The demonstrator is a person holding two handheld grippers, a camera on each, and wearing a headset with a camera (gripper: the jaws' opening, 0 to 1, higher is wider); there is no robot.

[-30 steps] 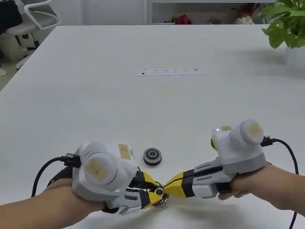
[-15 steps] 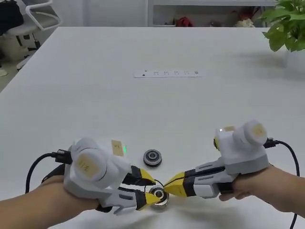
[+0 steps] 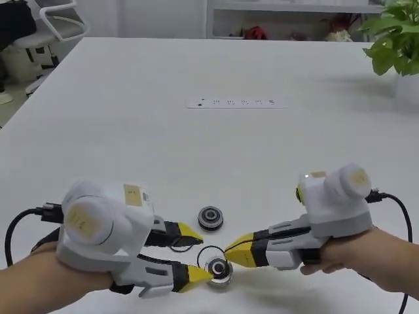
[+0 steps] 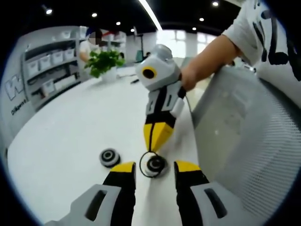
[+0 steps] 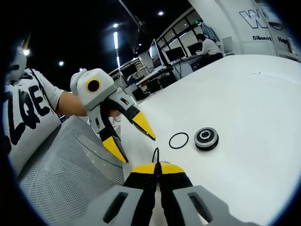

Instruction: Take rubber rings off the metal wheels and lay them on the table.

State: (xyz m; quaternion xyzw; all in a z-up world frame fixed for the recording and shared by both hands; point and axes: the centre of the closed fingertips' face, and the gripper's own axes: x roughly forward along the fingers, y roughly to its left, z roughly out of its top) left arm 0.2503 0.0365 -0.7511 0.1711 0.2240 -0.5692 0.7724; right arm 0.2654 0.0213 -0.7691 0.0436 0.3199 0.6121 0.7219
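Left tongs (image 3: 206,256) have parted and backed toward 9 o'clock off the wheel (image 3: 218,268), leaving its ring (image 5: 156,154) pinched between the closed right tongs (image 3: 227,250), ready for the table (image 3: 262,144).

White, yellow-tipped left claw (image 3: 204,254), right claw (image 3: 228,250)

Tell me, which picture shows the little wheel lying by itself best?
The right gripper view. There the wheel looks biggest and sharpest, flat on the table with nothing in front, so you can see its dark rim and shiny middle. The head view shows it smaller, from above. The left gripper view shows it small, low on the left.
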